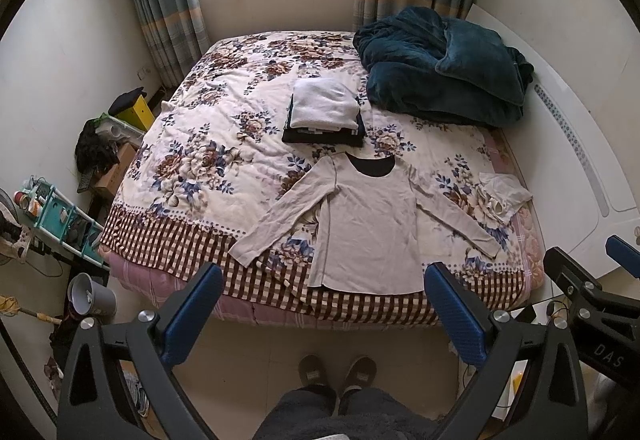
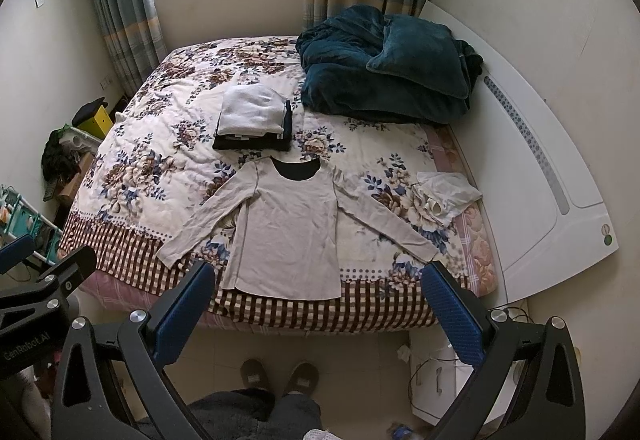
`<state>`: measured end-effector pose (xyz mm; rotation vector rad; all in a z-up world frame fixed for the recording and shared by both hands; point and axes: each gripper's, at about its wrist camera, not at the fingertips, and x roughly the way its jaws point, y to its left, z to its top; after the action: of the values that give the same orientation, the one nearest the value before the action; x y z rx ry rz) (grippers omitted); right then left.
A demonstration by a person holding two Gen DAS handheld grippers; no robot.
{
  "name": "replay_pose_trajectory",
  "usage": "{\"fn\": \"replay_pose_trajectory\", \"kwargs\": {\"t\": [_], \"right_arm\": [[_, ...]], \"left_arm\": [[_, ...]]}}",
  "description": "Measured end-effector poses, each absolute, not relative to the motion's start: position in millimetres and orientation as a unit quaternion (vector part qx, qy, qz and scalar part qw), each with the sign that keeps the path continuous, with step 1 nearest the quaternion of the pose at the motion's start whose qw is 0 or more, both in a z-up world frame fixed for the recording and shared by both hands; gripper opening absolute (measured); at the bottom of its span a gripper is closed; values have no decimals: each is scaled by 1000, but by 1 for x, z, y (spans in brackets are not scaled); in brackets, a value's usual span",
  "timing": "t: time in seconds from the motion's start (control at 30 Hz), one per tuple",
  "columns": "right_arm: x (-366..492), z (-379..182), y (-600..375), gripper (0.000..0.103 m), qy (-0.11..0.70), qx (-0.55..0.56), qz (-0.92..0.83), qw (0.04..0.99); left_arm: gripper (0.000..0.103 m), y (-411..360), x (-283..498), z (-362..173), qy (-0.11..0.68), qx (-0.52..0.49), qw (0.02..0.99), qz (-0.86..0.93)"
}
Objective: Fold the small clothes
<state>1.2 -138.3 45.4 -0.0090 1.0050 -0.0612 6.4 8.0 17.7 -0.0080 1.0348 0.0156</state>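
Note:
A small beige long-sleeved shirt (image 1: 370, 224) lies flat, sleeves spread, at the near edge of the floral bed (image 1: 208, 160); it also shows in the right wrist view (image 2: 290, 236). A stack of folded clothes (image 1: 324, 110), white on top of dark, sits behind it (image 2: 252, 118). A crumpled white garment (image 1: 502, 196) lies to the right (image 2: 446, 196). My left gripper (image 1: 324, 280) is open and empty, held above the floor before the shirt's hem. My right gripper (image 2: 318, 278) is open and empty, likewise short of the hem.
A dark teal blanket (image 1: 444, 68) is heaped at the bed's far right. A white headboard (image 2: 540, 168) runs along the right side. Boxes and a teal rack (image 1: 60, 216) crowd the left floor. The person's slippers (image 1: 338, 370) stand on the tiles below.

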Motion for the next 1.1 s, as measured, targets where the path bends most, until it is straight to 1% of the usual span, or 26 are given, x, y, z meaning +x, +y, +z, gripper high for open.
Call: {"fn": "replay_pose_trajectory", "kwargs": {"t": [0.7, 0.87, 1.1], "right_arm": [[5, 46, -139, 103, 482, -4, -32, 876], [23, 31, -150, 103, 487, 17, -66, 870], [90, -57, -200, 103, 508, 66, -160, 844]], "left_arm": [[103, 7, 19, 19, 490, -3, 872, 6], [103, 0, 68, -13, 462, 25, 886, 21], [103, -10, 143, -89, 496, 44, 867, 23]]}}
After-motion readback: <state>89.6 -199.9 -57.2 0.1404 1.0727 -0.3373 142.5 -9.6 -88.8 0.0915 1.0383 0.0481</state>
